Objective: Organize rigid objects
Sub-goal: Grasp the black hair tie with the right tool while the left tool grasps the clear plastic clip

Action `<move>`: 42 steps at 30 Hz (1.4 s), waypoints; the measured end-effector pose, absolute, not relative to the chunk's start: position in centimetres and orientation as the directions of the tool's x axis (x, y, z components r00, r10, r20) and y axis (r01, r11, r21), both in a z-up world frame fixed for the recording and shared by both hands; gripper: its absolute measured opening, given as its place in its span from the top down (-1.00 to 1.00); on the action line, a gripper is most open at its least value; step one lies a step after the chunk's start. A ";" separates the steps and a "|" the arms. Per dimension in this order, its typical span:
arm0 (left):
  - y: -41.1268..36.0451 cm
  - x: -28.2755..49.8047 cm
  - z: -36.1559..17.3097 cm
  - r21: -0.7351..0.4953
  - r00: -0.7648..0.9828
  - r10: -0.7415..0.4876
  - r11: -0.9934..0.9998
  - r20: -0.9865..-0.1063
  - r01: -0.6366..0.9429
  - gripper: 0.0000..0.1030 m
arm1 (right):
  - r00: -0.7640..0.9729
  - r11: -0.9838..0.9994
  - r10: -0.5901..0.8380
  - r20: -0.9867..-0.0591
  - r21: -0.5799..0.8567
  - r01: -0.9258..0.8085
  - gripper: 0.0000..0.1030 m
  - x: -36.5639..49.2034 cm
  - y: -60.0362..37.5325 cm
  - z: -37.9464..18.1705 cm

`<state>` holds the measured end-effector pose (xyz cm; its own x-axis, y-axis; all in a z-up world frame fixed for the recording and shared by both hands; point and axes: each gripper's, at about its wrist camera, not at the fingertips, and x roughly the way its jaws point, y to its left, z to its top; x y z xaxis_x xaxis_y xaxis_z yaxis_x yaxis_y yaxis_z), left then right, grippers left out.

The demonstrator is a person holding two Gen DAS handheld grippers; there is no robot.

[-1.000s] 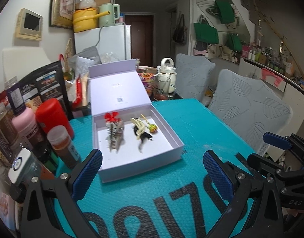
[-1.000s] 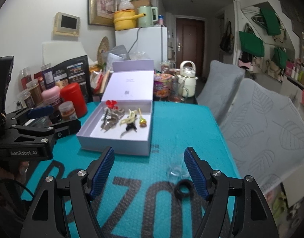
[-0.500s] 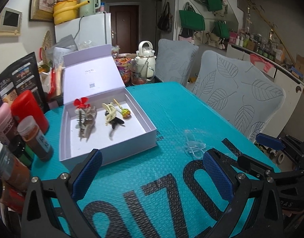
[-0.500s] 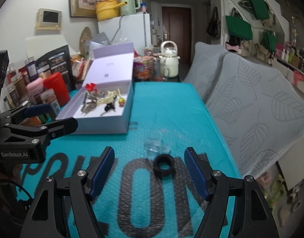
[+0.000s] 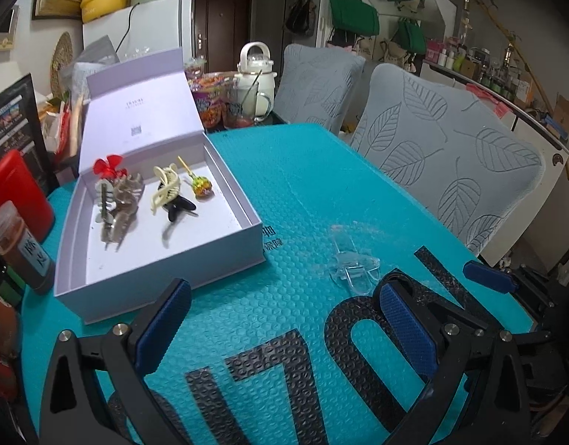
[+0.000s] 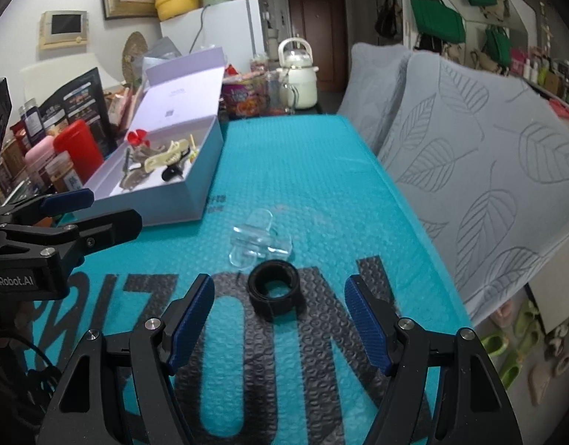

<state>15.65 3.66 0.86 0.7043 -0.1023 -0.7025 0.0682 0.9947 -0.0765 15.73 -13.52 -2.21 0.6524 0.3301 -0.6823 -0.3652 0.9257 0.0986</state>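
Observation:
An open lilac box [image 5: 162,259] [image 6: 165,207] on the teal mat holds several hair clips: one with a red bow [image 5: 108,167], a cream claw clip [image 5: 165,187] [image 6: 162,155], a black clip [image 5: 178,207] and a small colourful pin [image 5: 203,187]. A clear plastic clip [image 5: 353,265] [image 6: 258,241] lies on the mat to the right of the box. A black ring [image 6: 275,289] lies just in front of it. My right gripper [image 6: 280,319] is open, with the ring between and just ahead of its fingertips. My left gripper [image 5: 280,330] is open and empty, near the box's front corner.
Jars and a red canister [image 5: 13,193] crowd the table's left edge. A white kettle [image 5: 256,78] and snack cups stand at the far end. Two grey leaf-pattern chairs [image 5: 455,163] line the right side. The left gripper's body [image 6: 54,237] shows left in the right wrist view.
Both grippers have moved forward and turned right. The clear clip and the black ring have come closer, and the ring now sits between the right gripper's fingertips. Both stay open.

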 end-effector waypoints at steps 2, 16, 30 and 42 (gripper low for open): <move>3.7 16.2 0.5 -0.079 0.697 -0.102 0.995 -0.710 0.064 -1.00 | 0.643 0.926 0.327 -0.693 0.097 -0.366 -0.42 16.3 -13.4 -2.9; 3.1 19.5 -1.5 -0.084 0.660 -0.102 0.995 -0.744 0.059 -1.00 | 0.553 0.912 0.350 -0.756 0.141 -0.385 -0.20 19.8 -12.7 -6.4; 0.0 22.1 -2.9 -0.100 0.629 -0.152 0.988 -0.763 0.117 -1.00 | 0.564 0.930 0.320 -0.761 0.139 -0.340 0.19 20.5 -15.5 -6.3; -3.5 24.0 -5.8 -0.111 0.570 -0.170 0.984 -0.804 0.136 -1.00 | 0.598 0.960 0.257 -0.759 0.127 -0.251 0.19 20.4 -19.2 -6.2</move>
